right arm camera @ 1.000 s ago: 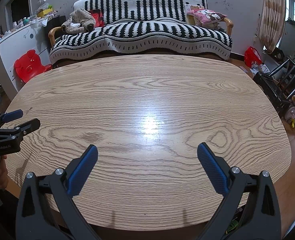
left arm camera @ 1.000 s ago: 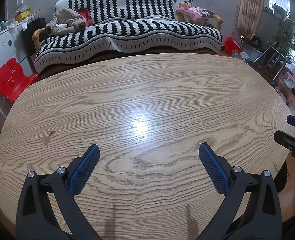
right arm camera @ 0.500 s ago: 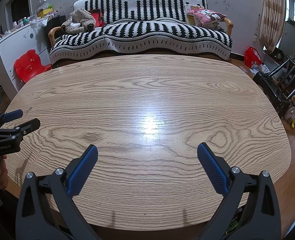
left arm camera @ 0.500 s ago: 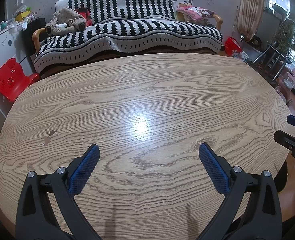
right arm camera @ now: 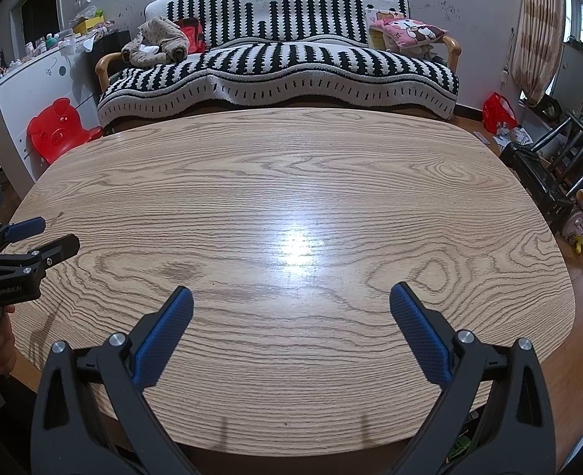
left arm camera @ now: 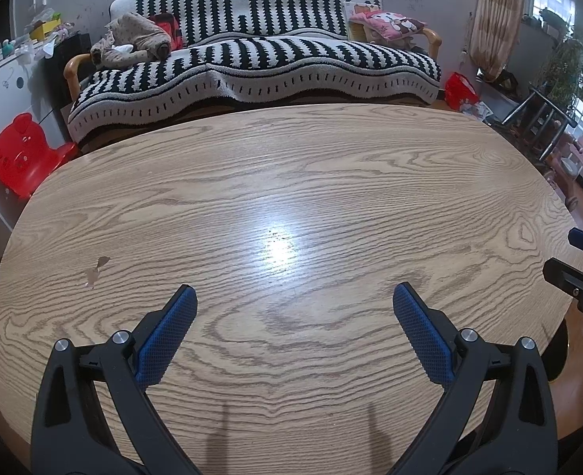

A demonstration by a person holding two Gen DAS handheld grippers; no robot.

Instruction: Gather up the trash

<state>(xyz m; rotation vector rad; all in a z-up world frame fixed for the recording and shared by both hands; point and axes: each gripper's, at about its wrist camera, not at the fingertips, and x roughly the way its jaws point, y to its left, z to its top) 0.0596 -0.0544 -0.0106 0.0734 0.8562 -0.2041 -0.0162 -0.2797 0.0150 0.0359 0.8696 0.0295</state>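
A red bear-faced stool is standing at the far left beside a white cabinet. The left gripper is hovering over the oval wooden table, its blue-padded fingers spread wide and pinching nothing. A striped sofa is sitting behind the table. The right gripper is likewise hanging spread apart, holding nothing. Trash is not showing on the tabletop; only a small chipped mark is marring its left side. A red bag is lying on the floor at right.
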